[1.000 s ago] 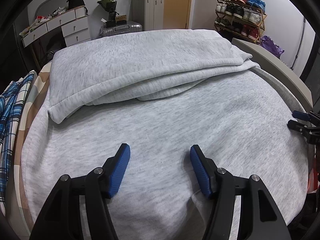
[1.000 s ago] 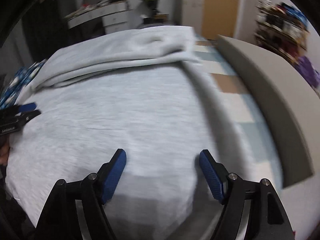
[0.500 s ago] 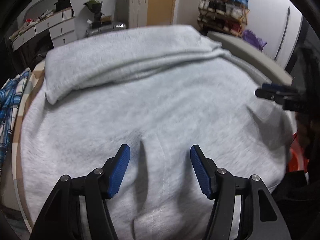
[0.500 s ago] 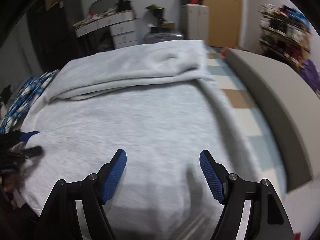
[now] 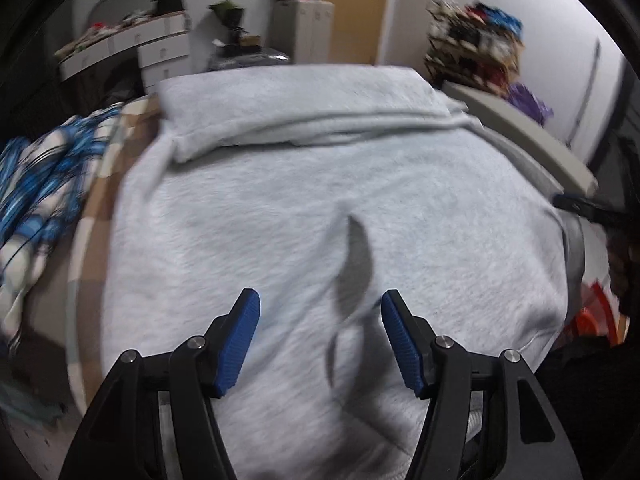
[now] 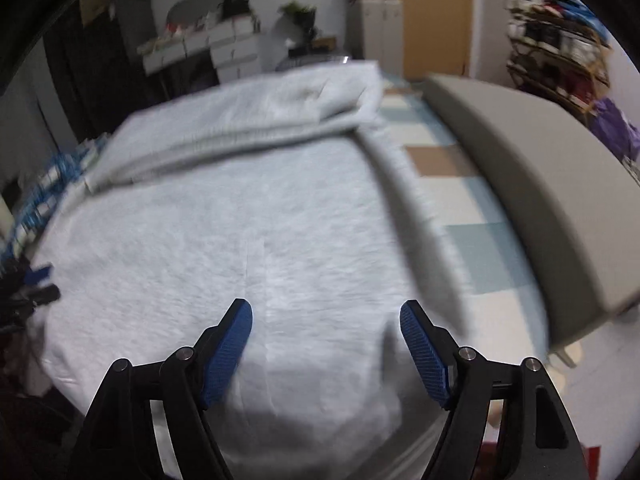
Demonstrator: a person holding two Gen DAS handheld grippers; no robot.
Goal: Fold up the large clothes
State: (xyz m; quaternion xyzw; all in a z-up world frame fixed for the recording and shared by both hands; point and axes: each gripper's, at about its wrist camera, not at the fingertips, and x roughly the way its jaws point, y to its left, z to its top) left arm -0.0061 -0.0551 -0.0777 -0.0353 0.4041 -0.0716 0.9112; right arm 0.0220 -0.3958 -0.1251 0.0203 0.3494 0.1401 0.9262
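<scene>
Left wrist view: grey sweatshirt [image 5: 304,208] spread flat ahead of and beneath the left claw [image 5: 320,340], far part folded over, a raised crease between the parted, empty jaws. No readable writing anywhere. Underneath, a checked bedsheet [image 6: 460,204]; blue plaid cloth [image 5: 36,184] off to the left. Right claw [image 6: 326,348] likewise wide apart, gripping nothing. Beyond: drawers [image 5: 160,52], shoe rack [image 5: 476,52].

Spread across a bed [image 6: 452,200] with a checked cover: a large grey garment [image 5: 280,216], far part folded over; beside it, blue plaid cloth [image 5: 44,176].
</scene>
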